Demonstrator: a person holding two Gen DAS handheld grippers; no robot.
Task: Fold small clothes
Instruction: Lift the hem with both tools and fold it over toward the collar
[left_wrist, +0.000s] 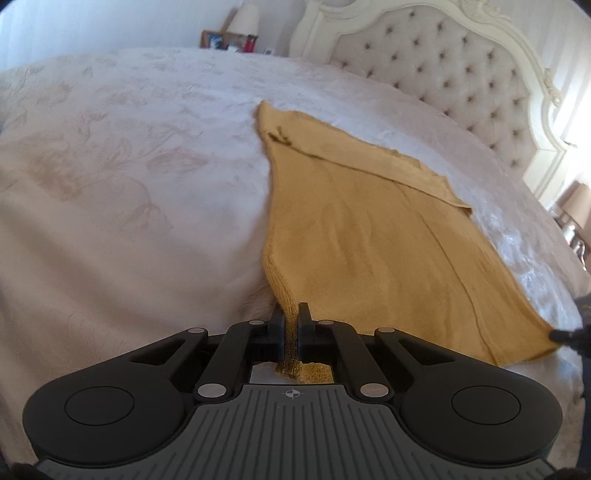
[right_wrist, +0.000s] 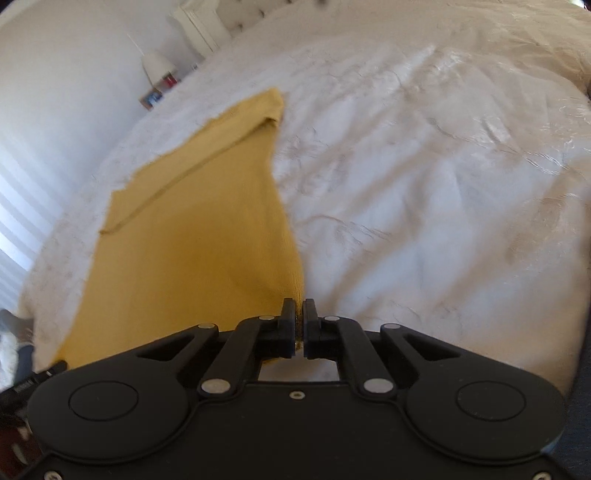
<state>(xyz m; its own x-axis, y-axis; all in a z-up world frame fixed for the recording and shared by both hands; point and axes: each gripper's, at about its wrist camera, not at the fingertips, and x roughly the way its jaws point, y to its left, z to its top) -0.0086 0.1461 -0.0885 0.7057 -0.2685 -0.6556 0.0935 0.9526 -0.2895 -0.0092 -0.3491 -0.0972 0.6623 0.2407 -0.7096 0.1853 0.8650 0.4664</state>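
A mustard-yellow knit garment (left_wrist: 369, 229) lies stretched over the white bedspread (left_wrist: 129, 184), its far end folded over. My left gripper (left_wrist: 290, 317) is shut on the garment's near left corner, the knit hem pinched between the jaws. In the right wrist view the same garment (right_wrist: 192, 236) runs away to the left. My right gripper (right_wrist: 299, 314) is shut on its near right corner. The right gripper's tip also shows at the right edge of the left wrist view (left_wrist: 565, 334), holding the other near corner.
A tufted white headboard (left_wrist: 461, 74) stands at the back right. A bedside table with a lamp (left_wrist: 243, 20) and small items is beyond the bed's far side. Another lamp (left_wrist: 576, 203) is at the right. The bedspread (right_wrist: 424, 184) is wrinkled.
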